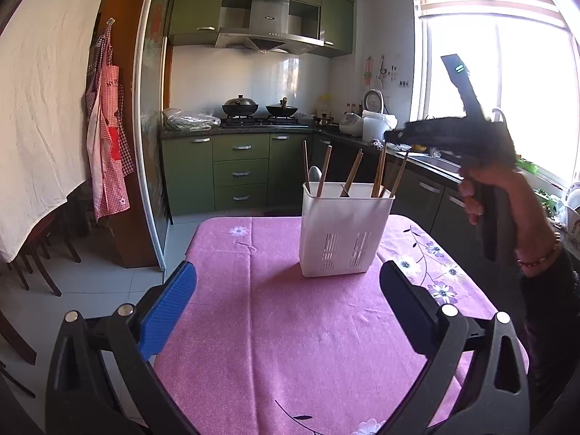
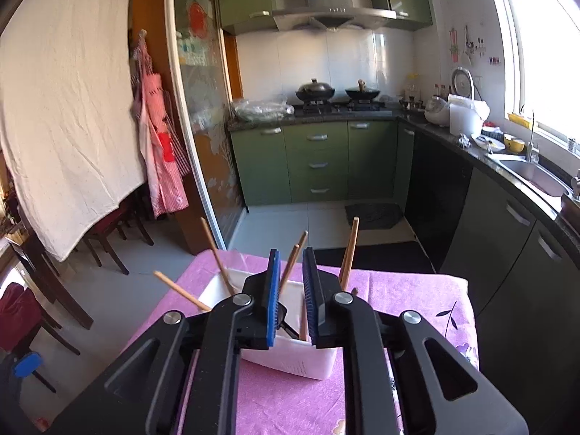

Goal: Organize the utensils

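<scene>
— So, closest to the left camera, what do you see?

— The left gripper (image 1: pixel 288 286), its jaws spread wide with nothing between them, low over a pink flowered tablecloth (image 1: pixel 282 344). One finger (image 1: pixel 166 311) wears a blue ribbed pad.

— And the utensils?

— Past the fingertips, on the cloth, stands a white slotted holder (image 1: pixel 344 233). Wooden chopsticks (image 1: pixel 323 170) lean out of it at different angles, and a grey spoon (image 1: pixel 314 174) pokes up near its left corner.

— Where is the other tool?

— The right gripper (image 1: pixel 393 134) hangs above the holder's right side, held by a hand (image 1: pixel 507 199) with a beaded bracelet at the wrist. From its own camera the right gripper (image 2: pixel 291 290) shows its blue pads parted only by a narrow slit. One chopstick (image 2: pixel 290 268) is seen through the slit, beyond the tips; I can't tell whether it reaches in between the pads, and neither pad presses on it. The holder (image 2: pixel 290 362) sits right beneath those fingers.

— Farther back?

— Green cabinets (image 1: pixel 235 174), two dark woks (image 1: pixel 241 105) on the stove, a steel range hood (image 1: pixel 268 36) above. A red checked apron (image 1: pixel 108 134) hangs at the left beside a white sheet (image 1: pixel 40 108), and a bright window (image 1: pixel 507 83) fills the right over the sink (image 2: pixel 536 174).
</scene>
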